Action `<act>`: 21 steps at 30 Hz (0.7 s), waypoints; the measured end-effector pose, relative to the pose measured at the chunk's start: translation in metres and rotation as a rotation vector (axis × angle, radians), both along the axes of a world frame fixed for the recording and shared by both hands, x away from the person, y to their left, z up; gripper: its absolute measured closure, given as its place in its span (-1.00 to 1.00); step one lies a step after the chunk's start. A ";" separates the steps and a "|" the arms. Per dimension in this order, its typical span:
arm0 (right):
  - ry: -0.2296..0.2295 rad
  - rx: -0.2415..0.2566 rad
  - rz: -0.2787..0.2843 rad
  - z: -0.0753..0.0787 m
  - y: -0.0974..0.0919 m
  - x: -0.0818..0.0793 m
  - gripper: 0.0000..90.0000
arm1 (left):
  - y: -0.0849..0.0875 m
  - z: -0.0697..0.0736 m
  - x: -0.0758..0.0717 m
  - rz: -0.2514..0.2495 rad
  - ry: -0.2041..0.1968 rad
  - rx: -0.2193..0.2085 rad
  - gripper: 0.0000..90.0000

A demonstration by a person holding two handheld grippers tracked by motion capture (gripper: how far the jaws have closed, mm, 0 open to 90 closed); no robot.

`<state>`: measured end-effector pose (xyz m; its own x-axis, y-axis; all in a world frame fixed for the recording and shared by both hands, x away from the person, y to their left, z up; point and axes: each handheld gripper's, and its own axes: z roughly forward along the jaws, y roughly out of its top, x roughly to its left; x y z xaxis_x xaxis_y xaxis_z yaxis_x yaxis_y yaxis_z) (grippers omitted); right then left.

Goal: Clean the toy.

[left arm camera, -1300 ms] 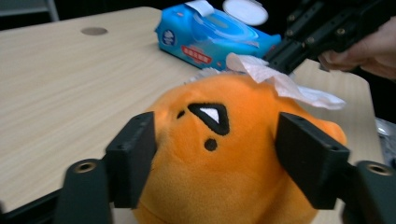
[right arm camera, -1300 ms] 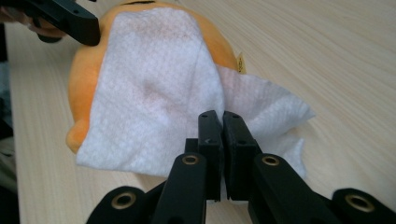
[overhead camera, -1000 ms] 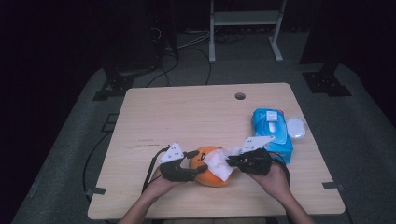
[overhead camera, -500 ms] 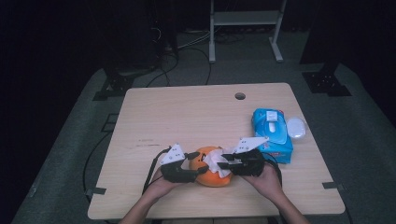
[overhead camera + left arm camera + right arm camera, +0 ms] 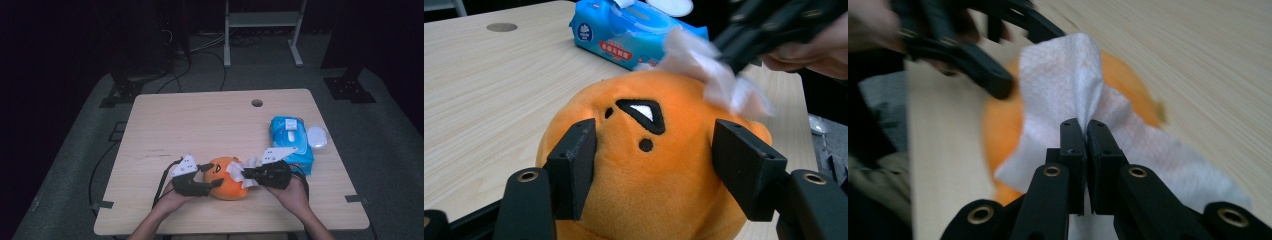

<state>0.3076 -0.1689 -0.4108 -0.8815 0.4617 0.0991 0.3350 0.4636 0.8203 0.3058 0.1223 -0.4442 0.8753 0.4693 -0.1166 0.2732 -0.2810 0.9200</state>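
**Ana:** Plush toy first: how will it handle?

**Ben:** My guess is light and soft. It looks like stuffed fabric that gives under pressure, so there is no breakage risk, but it could roll or squash away from a push. Holding it across the sides is the sensible grip, and that is where the left tool has it: its two black jaws are clamped on either flank of the round body.

**Ana:** And the wipe?

**Ben:** Thin, limp, probably damp. It needs pinching at a bunched fold. The right tool has its jaws drawn together on such a fold, and the rest drapes over the top of the toy.

**Ana:** Where does the toy sit?

**Ben:** On the desk, near the front edge, between the two tools. A blue wipes pack lies just to its right.

**Ana:** Looks?

**Ben:** Round, orange, short-piled, with a black triangular eye with a white centre and small black dots stitched on.
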 end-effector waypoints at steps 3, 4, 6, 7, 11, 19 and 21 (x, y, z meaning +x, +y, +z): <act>-0.012 0.015 0.058 0.003 0.012 -0.008 0.91 | -0.001 0.000 0.000 0.001 0.000 0.001 -0.22; -0.020 -0.009 0.065 0.002 0.016 -0.009 0.91 | -0.001 0.000 0.000 -0.003 -0.001 0.002 -0.22; -0.006 -0.014 0.059 -0.004 0.016 -0.005 0.91 | 0.000 0.000 -0.001 -0.012 0.001 -0.001 -0.22; 0.009 -0.004 0.052 -0.006 0.013 -0.002 0.91 | 0.001 0.001 -0.001 -0.028 0.007 -0.009 -0.23; 0.013 0.005 -0.022 -0.007 -0.002 0.008 0.91 | 0.000 0.000 -0.002 -0.089 0.013 -0.024 -0.25; -0.001 0.024 0.036 0.000 0.005 -0.004 0.91 | 0.000 0.001 -0.002 -0.064 0.005 0.001 -0.24; -0.012 -0.001 0.057 -0.002 0.010 -0.005 0.91 | 0.001 0.004 0.000 -0.057 -0.007 -0.016 -0.38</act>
<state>0.3024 -0.1591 -0.4125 -0.9075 0.4108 0.0876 0.2978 0.4824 0.8238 0.3062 0.1236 -0.4398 0.9014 0.4168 -0.1172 0.2503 -0.2807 0.9266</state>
